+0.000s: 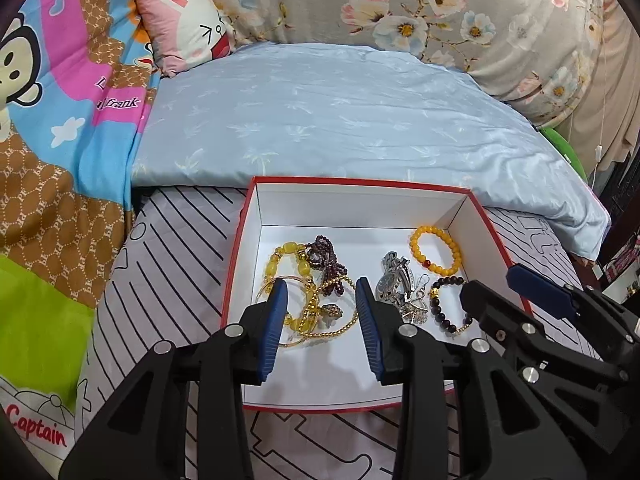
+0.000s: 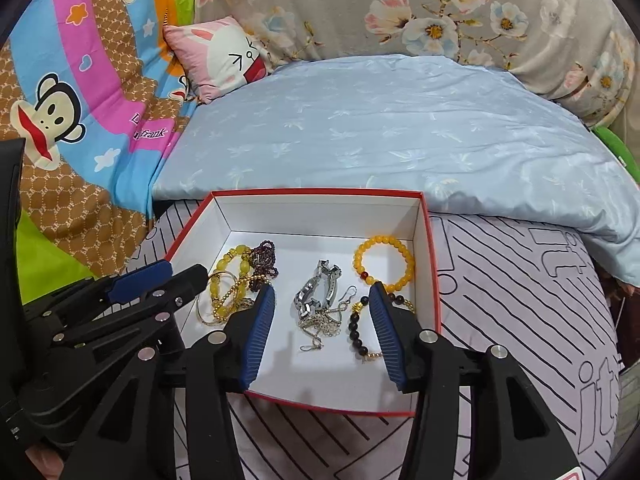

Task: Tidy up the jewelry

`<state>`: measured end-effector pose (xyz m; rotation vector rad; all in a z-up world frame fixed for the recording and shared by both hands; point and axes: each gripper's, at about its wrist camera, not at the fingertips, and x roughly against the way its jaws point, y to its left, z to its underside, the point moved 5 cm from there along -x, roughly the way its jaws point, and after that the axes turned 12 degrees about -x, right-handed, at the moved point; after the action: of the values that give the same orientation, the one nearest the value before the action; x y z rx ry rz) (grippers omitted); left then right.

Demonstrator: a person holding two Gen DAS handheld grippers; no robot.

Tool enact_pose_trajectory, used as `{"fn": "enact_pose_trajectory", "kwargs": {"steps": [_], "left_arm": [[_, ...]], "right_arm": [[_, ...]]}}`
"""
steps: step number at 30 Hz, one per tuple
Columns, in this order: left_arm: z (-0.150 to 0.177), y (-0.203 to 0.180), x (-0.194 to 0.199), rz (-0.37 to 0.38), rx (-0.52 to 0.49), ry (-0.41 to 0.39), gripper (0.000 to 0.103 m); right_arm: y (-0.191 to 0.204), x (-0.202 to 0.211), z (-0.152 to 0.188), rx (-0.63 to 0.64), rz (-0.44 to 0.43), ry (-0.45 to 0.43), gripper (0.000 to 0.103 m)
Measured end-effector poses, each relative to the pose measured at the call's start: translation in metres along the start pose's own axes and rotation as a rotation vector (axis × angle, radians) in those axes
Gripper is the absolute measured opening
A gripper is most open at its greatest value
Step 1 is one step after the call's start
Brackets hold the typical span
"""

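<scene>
A white box with a red rim (image 1: pixel 360 183) (image 2: pixel 316 192) lies on a striped sheet and holds the jewelry. On its left lie a chunky yellow bead bracelet (image 1: pixel 290 249) (image 2: pixel 240 252), a dark purple bead strand (image 1: pixel 326 244) and a gold bead chain (image 1: pixel 320 334). My left gripper (image 1: pixel 321 292) (image 2: pixel 182 270) hangs open over that tangle, gripping nothing. A silver watch (image 1: pixel 390 280) (image 2: pixel 316 292) sits mid-box, with my right gripper (image 2: pixel 322 292) (image 1: pixel 494 282) open above it. To the right lie a dark bead bracelet (image 1: pixel 436 308) (image 2: pixel 354 328) and an orange bead bracelet (image 1: pixel 457 254) (image 2: pixel 384 240).
The box rests on a grey striped sheet (image 1: pixel 168 248). Behind it spreads a light blue quilt (image 1: pixel 340 112). A cartoon monkey quilt (image 1: pixel 60 140) rises on the left, a pink rabbit pillow (image 1: pixel 184 32) and floral bedding (image 1: pixel 400 4) at the back.
</scene>
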<state>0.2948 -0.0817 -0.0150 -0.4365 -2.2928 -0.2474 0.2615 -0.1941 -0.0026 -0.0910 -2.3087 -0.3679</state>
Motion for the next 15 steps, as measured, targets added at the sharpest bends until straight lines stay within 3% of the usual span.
{"fn": "enact_pose_trajectory", "kwargs": {"steps": [3,11,15], "left_arm": [[0.001,-0.001,0.007,-0.021,-0.007,-0.005,0.034],[0.006,-0.007,0.026,-0.074,-0.028,-0.020,0.048],[0.010,-0.010,0.033,-0.071,-0.024,-0.017,0.048]], "right_arm": [[-0.003,0.007,0.003,-0.016,0.014,-0.005,0.057],[-0.011,0.027,0.015,-0.055,0.046,-0.014,0.061],[-0.013,0.037,0.020,-0.054,0.060,-0.021,0.063]]}}
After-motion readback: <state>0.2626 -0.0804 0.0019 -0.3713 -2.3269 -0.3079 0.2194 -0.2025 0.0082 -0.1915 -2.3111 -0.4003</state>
